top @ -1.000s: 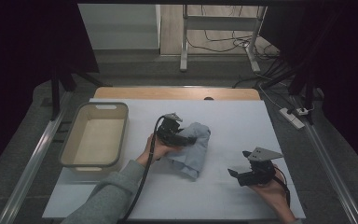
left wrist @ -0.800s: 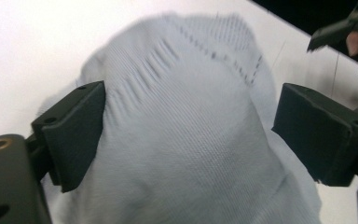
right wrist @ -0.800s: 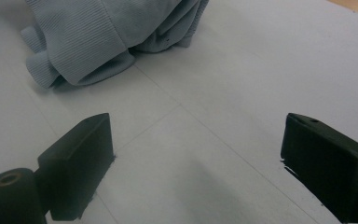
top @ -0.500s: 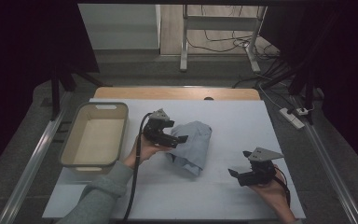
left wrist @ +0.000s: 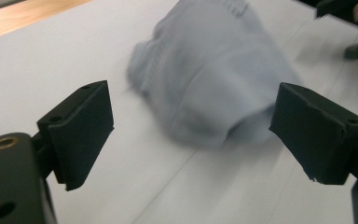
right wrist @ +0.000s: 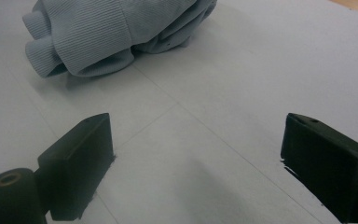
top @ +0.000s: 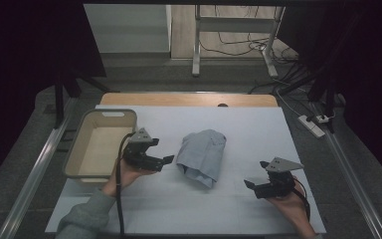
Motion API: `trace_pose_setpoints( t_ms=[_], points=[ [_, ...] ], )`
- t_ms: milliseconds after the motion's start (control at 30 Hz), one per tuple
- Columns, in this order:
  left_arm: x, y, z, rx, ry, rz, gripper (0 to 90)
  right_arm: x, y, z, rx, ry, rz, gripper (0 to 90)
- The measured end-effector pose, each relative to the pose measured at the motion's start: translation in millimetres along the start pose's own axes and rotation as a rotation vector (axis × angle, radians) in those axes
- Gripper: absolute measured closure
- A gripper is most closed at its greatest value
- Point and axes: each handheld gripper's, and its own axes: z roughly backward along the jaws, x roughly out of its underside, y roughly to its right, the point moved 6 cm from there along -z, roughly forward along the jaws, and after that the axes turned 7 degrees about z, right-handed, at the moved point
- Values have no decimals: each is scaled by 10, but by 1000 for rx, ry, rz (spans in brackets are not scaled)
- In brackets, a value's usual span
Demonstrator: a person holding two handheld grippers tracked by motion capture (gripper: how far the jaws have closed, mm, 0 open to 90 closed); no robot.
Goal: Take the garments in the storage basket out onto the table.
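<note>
A crumpled light blue cloth (top: 202, 154) lies in a heap near the middle of the white table (top: 189, 211). My left gripper (top: 164, 151) hovers just left of the heap, pointing at it and apart from it. Its jaws have just been opening wide, then closing a touch, with nothing between them. In the left gripper view the blurred cloth (left wrist: 214, 79) sits beyond the open left gripper (left wrist: 193, 126). My right gripper (top: 254, 174) rests open at the front right, well short of the cloth (right wrist: 116, 32). Bare table shows between the right gripper (right wrist: 196, 158) jaws.
A beige plastic bin (top: 79, 159) stands at the table's left side, close behind my left hand. A power strip (top: 312, 124) lies on the floor to the right. Table legs and cables are beyond the far edge.
My left gripper let go of the cloth, opened and drew back to the left toward the bin. The cloth stayed in its heap. The right gripper kept still.
</note>
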Motion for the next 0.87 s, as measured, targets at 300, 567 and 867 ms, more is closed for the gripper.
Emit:
trace_pose_setpoints(
  t_ms=[300,567,867],
  points=[
    [319,-10,472,-46,63,26,154,-6,3,9,3,8,-1,87],
    [518,25,653,-73,46,24,152,-9,4,15,2,10,5,87],
    [554,-16,624,-79,39,40,152,-19,1,27,2,19,5,87]
  ],
)
